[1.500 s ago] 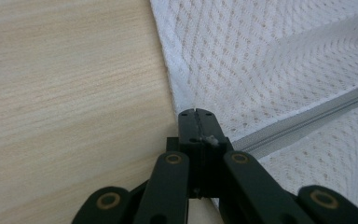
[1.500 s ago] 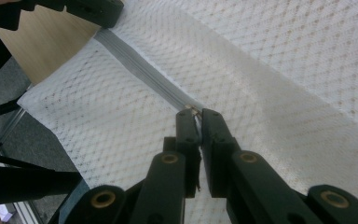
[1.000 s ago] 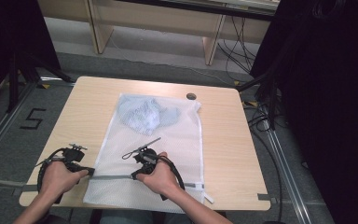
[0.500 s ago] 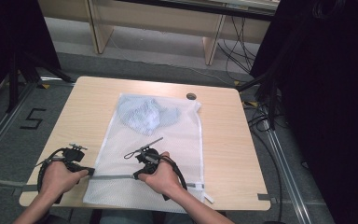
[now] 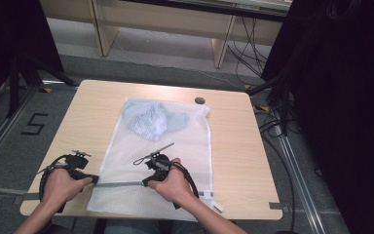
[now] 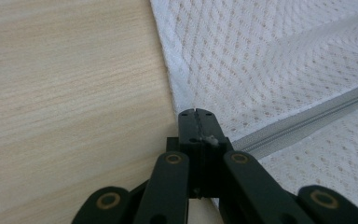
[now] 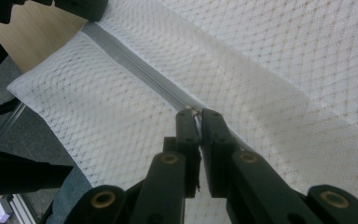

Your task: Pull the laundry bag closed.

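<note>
1. Centrally, a white mesh laundry bag [image 5: 160,161] lies flat on the wooden table [image 5: 92,112], its long side running from the person's edge toward the far edge.
2. A grey zipper [image 5: 121,184] crosses the bag near the person's end. In the left gripper view the zipper [image 6: 307,121] runs away to the right from the jaw tips; in the right gripper view the zipper [image 7: 135,65] runs up and to the left across the mesh.
3. A light blue garment [image 5: 153,119] lies crumpled inside the bag at its far end, well apart from the zipper.
4. The right gripper [image 5: 146,183] sits on the zipper line about midway across the bag. In the right gripper view its jaws are pinched on the small metal zipper pull [image 7: 193,111], with a narrow gap showing lower down between them.
5. The left gripper [image 5: 95,179] rests at the bag's left edge. In the left gripper view its jaws are pressed fully together at the end of the zipper, a scrap of white material nipped at the seam between them; the bag's hemmed edge [image 6: 172,70] runs straight up from the tips, with bare table to the left.
6. Both hands grasp the gripper bodies, forearms entering from the bottom of the high view. A black cable [image 5: 187,173] loops beside the right hand.
7. A small round dark fitting [image 5: 199,100] is set in the table just beyond the bag's far right corner.
</note>
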Tool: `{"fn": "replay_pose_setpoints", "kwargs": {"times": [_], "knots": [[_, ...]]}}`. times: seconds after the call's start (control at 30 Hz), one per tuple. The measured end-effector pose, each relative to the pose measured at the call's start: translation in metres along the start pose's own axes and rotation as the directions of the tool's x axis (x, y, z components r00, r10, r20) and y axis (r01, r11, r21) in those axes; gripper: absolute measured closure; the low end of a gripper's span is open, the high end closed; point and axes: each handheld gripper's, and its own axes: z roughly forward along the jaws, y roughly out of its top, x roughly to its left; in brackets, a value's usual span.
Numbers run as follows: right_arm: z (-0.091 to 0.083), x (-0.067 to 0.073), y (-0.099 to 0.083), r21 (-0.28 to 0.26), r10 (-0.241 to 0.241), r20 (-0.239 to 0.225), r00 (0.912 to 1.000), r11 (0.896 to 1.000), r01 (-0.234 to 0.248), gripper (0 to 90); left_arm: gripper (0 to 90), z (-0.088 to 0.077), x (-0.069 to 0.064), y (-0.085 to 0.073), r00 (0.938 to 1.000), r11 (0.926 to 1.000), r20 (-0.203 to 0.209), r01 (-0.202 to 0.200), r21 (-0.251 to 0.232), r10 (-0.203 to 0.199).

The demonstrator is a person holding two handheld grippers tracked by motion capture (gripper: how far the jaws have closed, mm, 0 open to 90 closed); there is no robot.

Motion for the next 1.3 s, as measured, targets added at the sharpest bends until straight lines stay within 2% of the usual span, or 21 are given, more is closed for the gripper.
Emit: {"fn": "replay_pose_setpoints", "kwargs": {"times": [0.03, 0.1, 0.17, 0.23, 0.27, 0.3, 0.33, 0.37, 0.4, 0.47, 0.5, 0.57, 0.6, 0.63, 0.67, 0.7, 0.73, 1.1, 1.17, 1.27, 1.3], "knots": [[0.000, 0.000, 0.000, 0.000, -0.001, 0.001, 1.0000, 1.000, 0.001, 87.0, 89.9, 0.000, 0.000, 0.000, 1.0000, 1.0000, 0.004, -0.001, 0.003, 0.001], [0.002, -0.001, -0.001, -0.010, 0.001, 0.002, 1.0000, 1.000, -0.001, 87.0, 89.9, 0.000, -0.001, 0.000, 0.9998, 0.9998, 0.004, 0.021, 0.006, -0.021], [0.000, 0.000, -0.001, 0.010, 0.016, -0.007, 0.9999, 1.000, -0.015, 87.0, 89.9, 0.000, 0.000, 0.000, 0.9999, 0.9999, 0.010, 0.012, 0.012, -0.012], [0.001, 0.000, -0.001, 0.005, 0.014, -0.005, 0.9999, 1.000, -0.014, 87.0, 89.9, 0.000, 0.000, 0.000, 1.0000, 1.0000, 0.004, -0.001, 0.005, 0.001], [0.001, -0.001, -0.001, -0.001, 0.000, 0.002, 1.0000, 1.000, 0.000, 87.0, 89.9, 0.000, -0.003, 0.000, 0.9996, 0.9996, -0.001, 0.028, -0.003, -0.028], [0.000, -0.002, 0.000, 0.014, 0.003, 0.012, 0.9999, 1.000, -0.003, 87.0, 89.9, -0.001, -0.001, 0.001, 0.9999, 0.9997, -0.003, 0.013, 0.020, -0.013], [0.000, -0.002, 0.000, 0.014, 0.003, 0.012, 0.9999, 1.000, -0.003, 87.0, 89.9, -0.001, -0.001, 0.001, 0.9999, 0.9997, -0.003, 0.013, 0.020, -0.013], [-0.001, -0.002, 0.000, 0.004, -0.006, -0.005, 1.0000, 1.000, 0.006, 87.0, 89.8, -0.001, 0.000, 0.001, 0.9999, 0.9997, -0.003, -0.012, 0.020, 0.012], [-0.002, -0.002, 0.000, 0.006, -0.002, 0.000, 1.0000, 1.000, 0.002, 87.0, 89.9, -0.001, -0.002, 0.000, 0.9999, 0.9998, -0.004, 0.011, 0.015, -0.011], [-0.003, -0.002, 0.000, 0.006, 0.001, 0.001, 1.0000, 1.000, -0.001, 87.0, 89.9, 0.000, -0.002, 0.000, 0.9997, 0.9997, -0.001, 0.026, -0.005, -0.026], [-0.003, -0.003, 0.000, -0.004, -0.012, -0.002, 0.9999, 1.000, 0.012, 87.0, 89.9, -0.001, -0.002, 0.001, 0.9997, 0.9996, 0.002, 0.023, 0.013, -0.023], [-0.004, -0.004, 0.000, 0.004, -0.011, 0.013, 0.9999, 1.000, 0.011, 87.0, 89.9, 0.000, -0.002, 0.001, 0.9996, 0.9996, 0.004, 0.027, 0.013, -0.027], [-0.004, -0.005, -0.001, -0.002, -0.028, 0.014, 0.9995, 1.000, 0.028, 87.0, 89.9, -0.001, 0.000, 0.001, 0.9999, 0.9998, -0.004, -0.011, 0.019, 0.012], [-0.005, -0.005, -0.001, -0.006, -0.028, 0.015, 0.9995, 1.000, 0.029, 87.0, 89.9, -0.001, -0.002, 0.000, 0.9999, 0.9998, -0.003, 0.013, 0.018, -0.013], [-0.005, -0.005, -0.001, -0.006, -0.028, 0.015, 0.9995, 1.000, 0.029, 87.0, 89.9, -0.001, -0.002, 0.000, 0.9999, 0.9998, -0.003, 0.013, 0.018, -0.013], [-0.007, -0.003, -0.001, 0.002, 0.002, 0.006, 1.0000, 1.000, -0.002, 87.0, 89.9, -0.001, 0.000, 0.001, 0.9999, 0.9996, -0.002, -0.014, 0.024, 0.014], [-0.008, -0.004, -0.001, -0.004, 0.006, 0.003, 1.0000, 1.000, -0.006, 87.0, 89.9, -0.001, 0.000, 0.001, 0.9999, 0.9996, -0.002, -0.014, 0.024, 0.014], [-0.013, -0.008, -0.002, -0.006, -0.001, 0.011, 0.9999, 1.000, 0.001, 87.0, 89.9, -0.001, -0.001, 0.001, 0.9999, 0.9998, -0.008, -0.009, 0.018, 0.009], [-0.013, -0.009, -0.003, -0.006, 0.009, 0.001, 1.0000, 1.000, -0.009, 87.0, 89.9, 0.000, -0.001, 0.001, 1.0000, 1.0000, -0.006, -0.006, -0.001, 0.006], [-0.014, -0.008, -0.004, -0.005, 0.015, 0.000, 0.9999, 1.000, -0.015, 87.0, 89.9, 0.000, -0.001, 0.001, 1.0000, 0.9999, -0.003, -0.007, 0.014, 0.007], [-0.014, -0.010, -0.004, -0.014, -0.004, -0.005, 1.0000, 1.000, 0.004, 87.0, 89.9, 0.000, -0.001, 0.001, 1.0000, 0.9999, -0.004, -0.005, 0.011, 0.005]]}}
